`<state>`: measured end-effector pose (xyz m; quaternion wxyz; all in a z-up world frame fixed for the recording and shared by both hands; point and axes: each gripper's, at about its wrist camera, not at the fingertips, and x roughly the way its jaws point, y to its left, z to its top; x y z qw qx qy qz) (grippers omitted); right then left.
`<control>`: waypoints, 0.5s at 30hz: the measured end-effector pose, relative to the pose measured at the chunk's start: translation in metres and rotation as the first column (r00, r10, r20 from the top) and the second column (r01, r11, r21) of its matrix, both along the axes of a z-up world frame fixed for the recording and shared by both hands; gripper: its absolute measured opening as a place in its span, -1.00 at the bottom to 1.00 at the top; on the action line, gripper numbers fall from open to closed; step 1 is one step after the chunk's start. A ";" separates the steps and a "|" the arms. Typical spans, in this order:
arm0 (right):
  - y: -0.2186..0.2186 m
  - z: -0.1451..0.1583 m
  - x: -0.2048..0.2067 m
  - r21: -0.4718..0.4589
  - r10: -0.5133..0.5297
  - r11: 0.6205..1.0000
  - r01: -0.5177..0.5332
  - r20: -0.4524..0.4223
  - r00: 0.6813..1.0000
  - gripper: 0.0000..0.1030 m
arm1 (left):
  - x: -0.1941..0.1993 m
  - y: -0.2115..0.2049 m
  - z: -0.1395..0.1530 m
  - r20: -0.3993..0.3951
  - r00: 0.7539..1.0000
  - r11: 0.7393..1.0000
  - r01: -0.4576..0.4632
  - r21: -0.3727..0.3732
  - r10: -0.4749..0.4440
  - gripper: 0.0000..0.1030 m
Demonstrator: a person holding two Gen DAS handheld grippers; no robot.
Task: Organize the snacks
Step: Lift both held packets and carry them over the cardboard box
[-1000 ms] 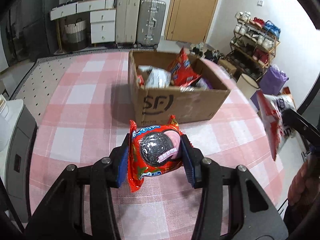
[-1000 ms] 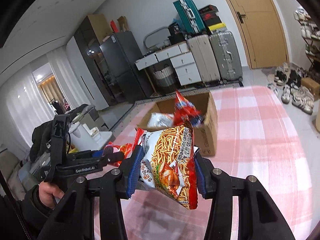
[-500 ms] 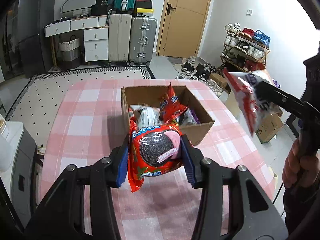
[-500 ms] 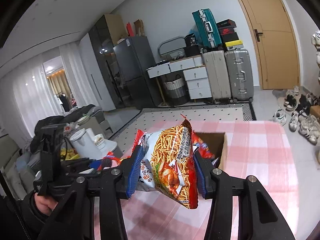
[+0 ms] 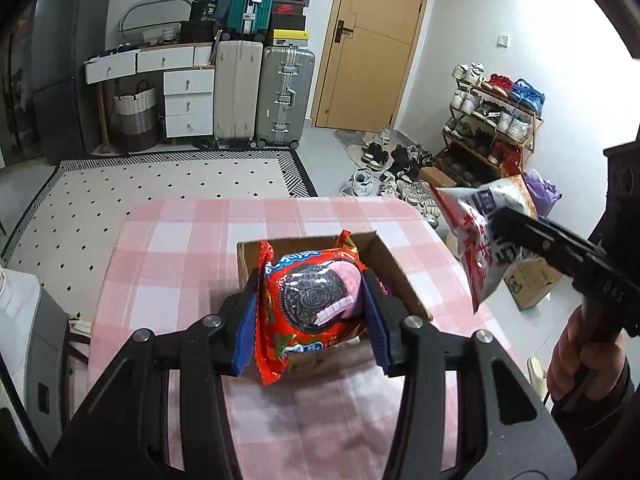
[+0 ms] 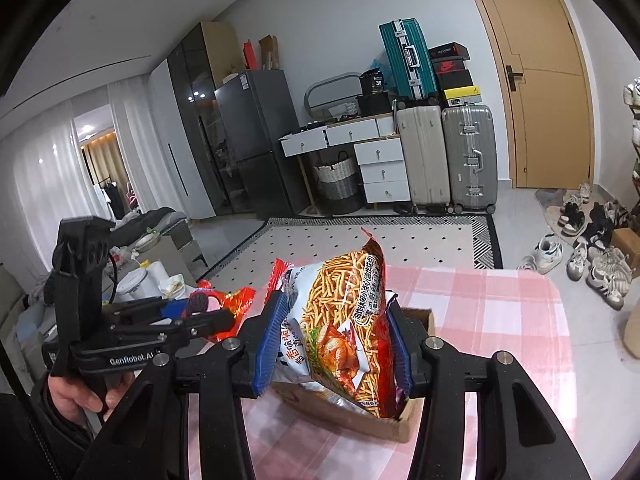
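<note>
The left gripper (image 5: 311, 312) was closed on a red Oreo cookie packet (image 5: 308, 308), its blue pads (image 5: 247, 330) pressing the packet's two sides so that it stood upright between them, printed cookie facing the camera. The packet hung in the air in front of a cardboard box (image 5: 394, 270) that sat on the pink-and-white checked tablecloth (image 5: 180, 248); most of the box's inside was hidden behind the packet.

The right gripper (image 6: 333, 348) was likewise clamped on a snack bag printed with fried noodle sticks and a roast chicken (image 6: 344, 332). The bag stood tall between the pads, its crimped top edge leaning right, and its lower corner hung over the near part of the same cardboard box (image 6: 416, 318). In the left wrist view this bag (image 5: 486, 236) appeared at the right, showing its white and red back, held up clear of the table and right of the box, with the person's right hand (image 5: 580, 348) gripping the tool's handle below.

In the right wrist view the left gripper (image 6: 216, 312) appeared at the left with a strip of the red Oreo packet (image 6: 236, 296) showing beyond it, and the left hand (image 6: 86, 392) wrapped around its handle.

Across the room, beyond a dotted rug (image 5: 168, 188), stood suitcases (image 5: 260, 92) and a wooden door (image 5: 372, 44), with a shoe rack (image 5: 496, 116) at the far right.
</note>
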<state>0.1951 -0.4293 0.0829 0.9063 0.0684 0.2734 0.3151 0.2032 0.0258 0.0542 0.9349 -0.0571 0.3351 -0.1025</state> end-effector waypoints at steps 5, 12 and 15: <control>0.002 0.007 0.027 -0.001 -0.007 1.000 0.007 -0.007 1.000 -0.08 | 0.029 0.000 0.014 0.014 1.000 1.000 -0.001 -0.007 0.001 -0.16; 0.011 0.014 0.055 -0.002 0.000 1.000 0.000 -0.003 1.000 -0.08 | 0.073 -0.009 0.019 0.006 1.000 1.000 0.024 0.013 -0.024 -0.16; 0.019 0.004 0.062 -0.035 -0.011 0.999 0.011 -0.003 1.000 -0.08 | 0.093 -0.010 0.007 -0.020 0.999 1.000 0.026 0.000 -0.026 -0.16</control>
